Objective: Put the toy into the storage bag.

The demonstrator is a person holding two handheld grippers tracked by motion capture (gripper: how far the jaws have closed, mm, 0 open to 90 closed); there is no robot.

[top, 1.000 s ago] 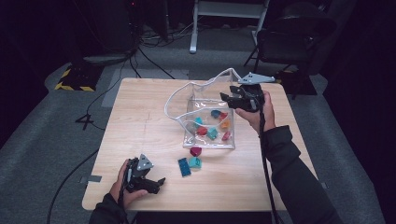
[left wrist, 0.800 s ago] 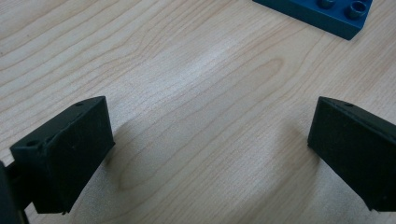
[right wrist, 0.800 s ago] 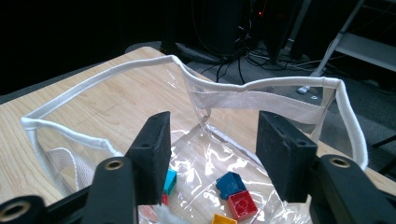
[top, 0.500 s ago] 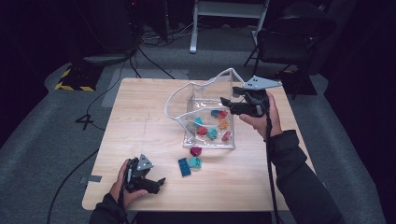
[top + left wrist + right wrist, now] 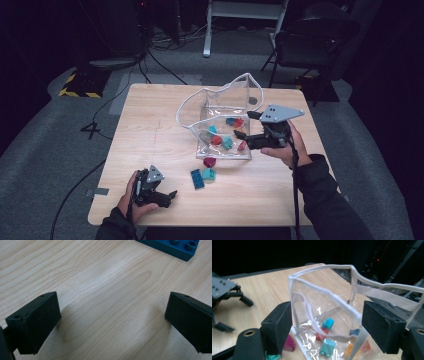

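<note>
No legible txt or labels anywhere.

table (image 5: 150, 125): light wood, set on grey carpet | black chair (image 5: 310, 45): seen past the table at 1 o'clock | white stand legs (image 5: 245, 20): seen at 12 o'clock | yellow-black striped box (image 5: 77, 86): placed on the floor at 10 o'clock | black cables (image 5: 165, 47): laid over the carpet
</note>
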